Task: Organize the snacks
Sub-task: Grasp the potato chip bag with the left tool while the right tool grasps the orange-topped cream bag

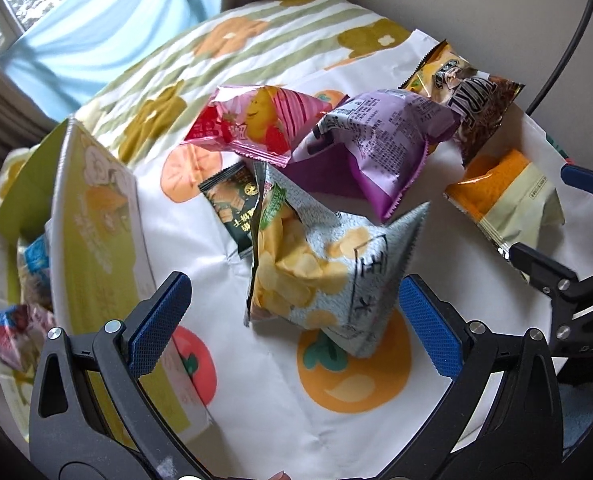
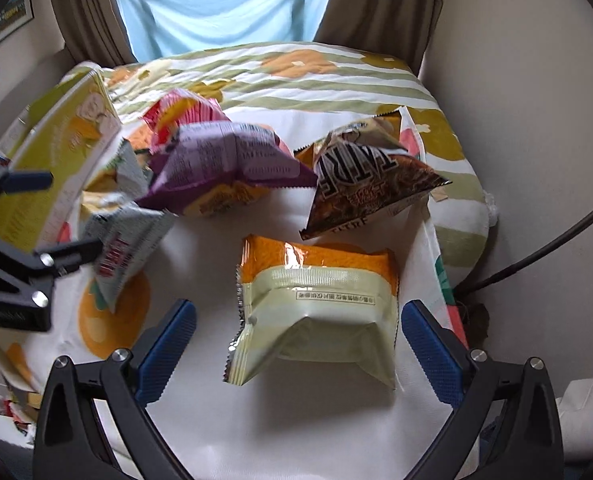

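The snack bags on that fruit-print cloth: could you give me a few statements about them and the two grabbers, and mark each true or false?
1. The left gripper is open, with the pale blue chip bag between its fingers. True.
2. The right gripper is clamped on the purple bag. False: it is open, around the orange and cream bag.
3. The green box lies flat and closed. False: it stands open, with packets inside.
4. The pink strawberry bag lies beside the purple bag. True.
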Demonstrator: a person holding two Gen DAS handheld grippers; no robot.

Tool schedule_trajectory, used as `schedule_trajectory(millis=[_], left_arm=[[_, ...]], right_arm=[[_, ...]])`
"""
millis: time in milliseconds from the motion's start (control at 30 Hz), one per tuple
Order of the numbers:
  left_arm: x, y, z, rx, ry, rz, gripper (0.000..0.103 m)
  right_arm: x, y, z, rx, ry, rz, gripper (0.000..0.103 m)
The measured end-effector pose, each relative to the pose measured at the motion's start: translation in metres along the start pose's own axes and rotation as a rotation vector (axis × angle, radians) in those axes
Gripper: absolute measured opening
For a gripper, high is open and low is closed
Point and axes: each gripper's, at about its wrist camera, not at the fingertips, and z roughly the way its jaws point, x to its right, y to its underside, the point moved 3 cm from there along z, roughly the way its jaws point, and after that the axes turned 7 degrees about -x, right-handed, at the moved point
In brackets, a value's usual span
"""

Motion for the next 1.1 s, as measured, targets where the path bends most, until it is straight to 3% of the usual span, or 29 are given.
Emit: schedule_trajectory(millis=[500, 700, 800, 1100], left_arm=[[0.001, -0.017, 0.059, -0.15, 0.081, 0.068, 0.103], [-0.003, -0.019, 0.07, -0.174, 0.129, 0.057, 0.102], [-0.005, -0.02, 0.073, -0.181, 0.147, 0.052, 0.084], [-0.002, -0.019, 0.069, -0.172, 0.152, 0.041, 0.079]], right_arm=[[-0.003, -0.006, 0.037, -0.079, 0.179, 0.012, 0.102], [0.006, -0.01, 0.046, -0.095, 0.155, 0.041, 0.102], [0.011, -0.011, 0.049, -0.098, 0.133, 0.055, 0.102], [0.014, -0.011, 0.053, -0.105, 0.112, 0.071, 0.102]])
